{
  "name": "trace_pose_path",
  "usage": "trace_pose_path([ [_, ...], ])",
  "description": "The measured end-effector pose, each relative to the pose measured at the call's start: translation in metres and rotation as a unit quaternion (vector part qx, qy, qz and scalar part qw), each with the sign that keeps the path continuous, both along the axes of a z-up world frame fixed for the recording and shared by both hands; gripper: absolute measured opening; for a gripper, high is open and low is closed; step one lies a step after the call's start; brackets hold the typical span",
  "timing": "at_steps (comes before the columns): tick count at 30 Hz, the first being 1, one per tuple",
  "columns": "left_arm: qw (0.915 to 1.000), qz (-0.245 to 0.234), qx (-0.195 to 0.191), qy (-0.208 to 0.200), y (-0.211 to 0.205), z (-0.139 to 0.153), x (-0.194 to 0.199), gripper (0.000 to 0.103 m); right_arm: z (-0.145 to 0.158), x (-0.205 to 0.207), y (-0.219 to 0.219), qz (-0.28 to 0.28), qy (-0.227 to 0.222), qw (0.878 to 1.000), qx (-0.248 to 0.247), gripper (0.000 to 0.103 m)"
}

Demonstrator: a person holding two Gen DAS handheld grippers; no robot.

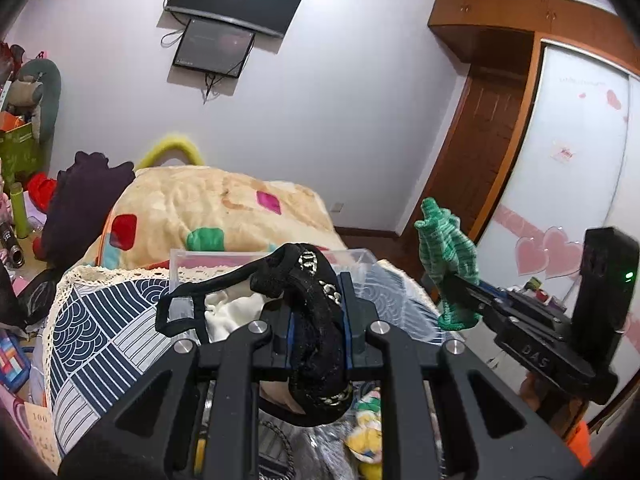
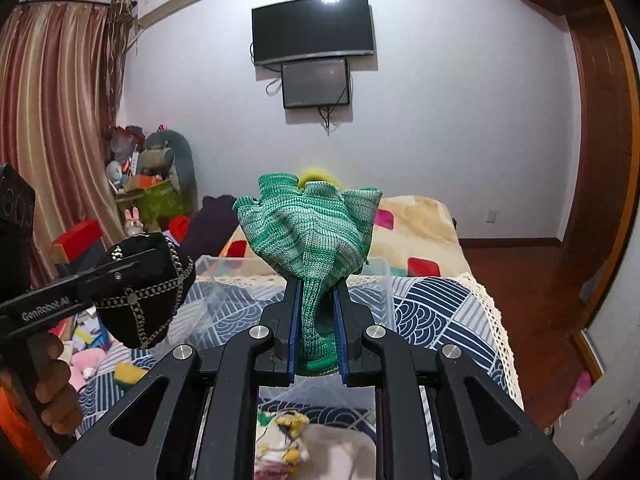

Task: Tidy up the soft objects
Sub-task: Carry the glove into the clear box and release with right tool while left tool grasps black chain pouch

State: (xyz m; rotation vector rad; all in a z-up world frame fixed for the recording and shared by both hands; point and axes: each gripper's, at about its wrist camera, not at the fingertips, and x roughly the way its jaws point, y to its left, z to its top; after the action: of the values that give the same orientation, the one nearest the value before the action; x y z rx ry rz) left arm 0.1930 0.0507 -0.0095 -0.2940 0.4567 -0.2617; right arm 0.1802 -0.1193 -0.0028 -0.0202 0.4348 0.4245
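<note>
My left gripper (image 1: 318, 284) is shut on a black fabric cap with metal chain trim (image 1: 316, 320) and holds it in the air above the bed; the cap also shows at the left of the right wrist view (image 2: 148, 292). My right gripper (image 2: 316, 284) is shut on a green striped knitted glove (image 2: 312, 224), held upright; the glove also shows in the left wrist view (image 1: 450, 256), to the right of the cap. A clear plastic storage box (image 1: 362, 258) stands on the bed beyond and below both grippers, with pale cloth inside (image 1: 230, 312).
The bed carries a blue-and-white patterned cover (image 2: 440, 304) and a cream blanket with coloured patches (image 1: 224, 208). Soft toys (image 1: 364, 436) lie below the grippers. Clutter and plush toys (image 2: 152, 176) stand at the left wall. A wardrobe (image 1: 572, 152) is at right.
</note>
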Motion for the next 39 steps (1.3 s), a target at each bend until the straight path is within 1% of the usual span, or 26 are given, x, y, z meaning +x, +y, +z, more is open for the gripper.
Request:
trace_pose_path([
  [1, 1.0, 0.001, 0.003, 0.005, -0.001, -0.005, 0.005, 0.017, -0.004, 0.007, 0.004, 0.001, 0.008, 1.0, -0.011, 0.014],
  [2, 0.9999, 0.002, 0.006, 0.013, -0.001, -0.009, 0.01, 0.017, -0.004, 0.007, 0.004, 0.001, 0.008, 1.0, -0.011, 0.014],
  [3, 0.9997, 0.003, 0.008, 0.025, -0.002, -0.016, 0.018, 0.017, -0.009, 0.015, 0.01, 0.004, 0.019, 1.0, -0.025, 0.014],
  [5, 0.9992, 0.001, 0.007, 0.039, -0.002, -0.026, 0.026, 0.017, -0.013, 0.019, 0.013, 0.006, 0.026, 0.999, -0.033, 0.014],
  [7, 0.9984, -0.001, 0.005, 0.057, -0.004, -0.035, 0.035, 0.017, -0.024, 0.032, 0.018, 0.02, 0.051, 0.998, -0.044, 0.014],
  [9, 0.9972, -0.008, 0.0, 0.075, -0.006, -0.042, 0.043, 0.017, -0.032, 0.039, 0.022, 0.022, 0.066, 0.996, -0.054, 0.014],
  [14, 0.9938, -0.008, 0.017, 0.11, -0.013, -0.056, 0.055, 0.019, -0.053, 0.051, 0.028, 0.032, 0.111, 0.991, -0.071, 0.014],
  [15, 0.9934, -0.009, 0.02, 0.113, -0.014, -0.058, 0.056, 0.021, -0.055, 0.052, 0.029, 0.032, 0.116, 0.99, -0.075, 0.014],
  [17, 0.9926, -0.004, 0.027, 0.118, -0.015, -0.061, 0.057, 0.028, -0.058, 0.052, 0.03, 0.031, 0.122, 0.989, -0.08, 0.014],
  [19, 0.9922, 0.002, 0.032, 0.121, -0.015, -0.062, 0.058, 0.04, -0.058, 0.053, 0.032, 0.029, 0.131, 0.987, -0.089, 0.014],
  [20, 0.9918, 0.006, 0.034, 0.123, -0.016, -0.062, 0.058, 0.043, -0.057, 0.053, 0.032, 0.03, 0.132, 0.987, -0.09, 0.014],
  [22, 0.9912, 0.008, 0.035, 0.127, -0.015, -0.063, 0.058, 0.051, -0.055, 0.052, 0.029, 0.03, 0.135, 0.986, -0.093, 0.02],
  [23, 0.9908, 0.007, 0.033, 0.131, -0.014, -0.064, 0.058, 0.052, -0.055, 0.052, 0.029, 0.03, 0.135, 0.986, -0.093, 0.023],
  [24, 0.9906, 0.006, 0.032, 0.133, -0.013, -0.064, 0.057, 0.055, -0.053, 0.05, 0.025, 0.033, 0.137, 0.986, -0.089, 0.031],
  [25, 0.9904, 0.003, 0.031, 0.135, -0.013, -0.064, 0.057, 0.056, -0.053, 0.05, 0.025, 0.033, 0.137, 0.986, -0.089, 0.042],
  [27, 0.99, -0.005, 0.033, 0.137, -0.014, -0.062, 0.053, 0.06, -0.05, 0.048, 0.022, 0.035, 0.135, 0.987, -0.079, 0.048],
  [28, 0.9903, -0.005, 0.035, 0.135, -0.016, -0.061, 0.051, 0.063, -0.048, 0.046, 0.02, 0.034, 0.13, 0.988, -0.077, 0.048],
  [32, 0.9915, -0.013, 0.044, 0.121, -0.02, -0.052, 0.037, 0.066, -0.037, 0.033, 0.016, 0.03, 0.103, 0.991, -0.078, 0.049],
  [33, 0.9921, -0.017, 0.044, 0.116, -0.02, -0.049, 0.032, 0.067, -0.037, 0.033, 0.016, 0.03, 0.103, 0.991, -0.078, 0.051],
  [36, 0.9934, -0.019, 0.04, 0.106, -0.018, -0.04, 0.02, 0.071, -0.028, 0.022, 0.017, 0.026, 0.078, 0.993, -0.08, 0.055],
  [37, 0.9939, -0.019, 0.038, 0.102, -0.016, -0.038, 0.015, 0.074, -0.025, 0.018, 0.017, 0.026, 0.07, 0.994, -0.08, 0.055],
  [39, 0.9948, -0.017, 0.037, 0.094, -0.013, -0.032, 0.005, 0.075, -0.018, 0.01, 0.018, 0.027, 0.053, 0.995, -0.079, 0.056],
])
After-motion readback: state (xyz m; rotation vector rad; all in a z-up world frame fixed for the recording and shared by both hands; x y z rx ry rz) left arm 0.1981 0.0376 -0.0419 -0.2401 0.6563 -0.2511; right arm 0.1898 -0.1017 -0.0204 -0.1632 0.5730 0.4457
